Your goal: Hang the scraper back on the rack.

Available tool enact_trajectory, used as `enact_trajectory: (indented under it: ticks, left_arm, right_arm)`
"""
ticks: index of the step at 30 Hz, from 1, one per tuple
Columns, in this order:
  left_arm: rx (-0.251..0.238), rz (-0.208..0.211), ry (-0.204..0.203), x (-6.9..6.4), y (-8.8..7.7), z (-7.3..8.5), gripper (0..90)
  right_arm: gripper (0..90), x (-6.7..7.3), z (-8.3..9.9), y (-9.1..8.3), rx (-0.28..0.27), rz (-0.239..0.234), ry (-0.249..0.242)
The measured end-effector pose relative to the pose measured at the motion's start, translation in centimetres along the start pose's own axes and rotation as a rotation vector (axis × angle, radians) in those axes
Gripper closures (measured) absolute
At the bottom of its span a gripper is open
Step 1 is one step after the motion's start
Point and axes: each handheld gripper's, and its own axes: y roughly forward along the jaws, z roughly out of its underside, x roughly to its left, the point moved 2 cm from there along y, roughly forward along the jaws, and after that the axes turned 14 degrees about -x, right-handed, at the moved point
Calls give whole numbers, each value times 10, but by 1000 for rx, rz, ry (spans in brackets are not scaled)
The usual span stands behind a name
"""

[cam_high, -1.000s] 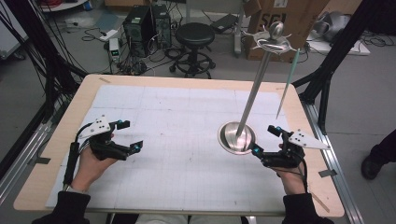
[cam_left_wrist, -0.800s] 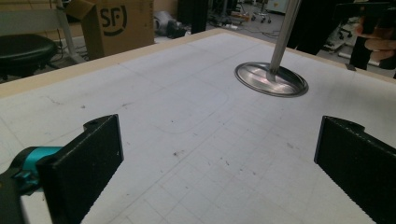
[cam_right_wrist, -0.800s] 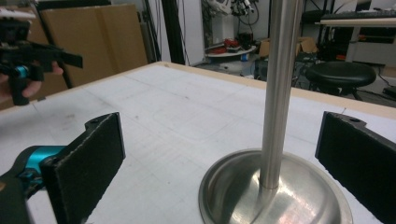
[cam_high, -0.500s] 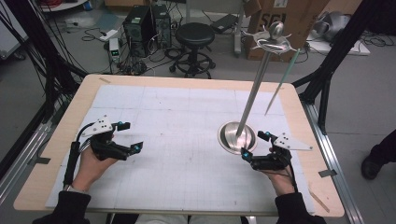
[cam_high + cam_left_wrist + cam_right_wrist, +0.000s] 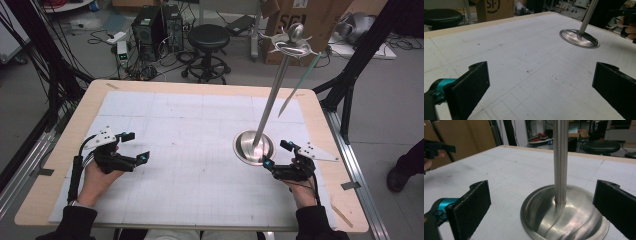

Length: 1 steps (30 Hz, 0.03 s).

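Black-padded and spread wide, your right gripper (image 5: 276,158) grasped nothing; you had brought it just beside the steel stand (image 5: 560,162), jaws flanking the domed base (image 5: 254,147) without touching it, likely to line up a grip on the pole. The stand stood upright on the surface (image 5: 200,130), its hooked top (image 5: 294,44) high above the base. Well away from the stand, your left gripper (image 5: 137,146) was released too, jaws apart and empty, probably waiting.
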Motion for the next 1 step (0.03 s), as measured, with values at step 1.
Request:
enact_trajectory:
  ticks: [1]
  left_arm:
    - [4, 4, 3, -1, 1, 1, 17]
  right_arm:
    - [5, 0, 0, 0, 2, 1, -6]
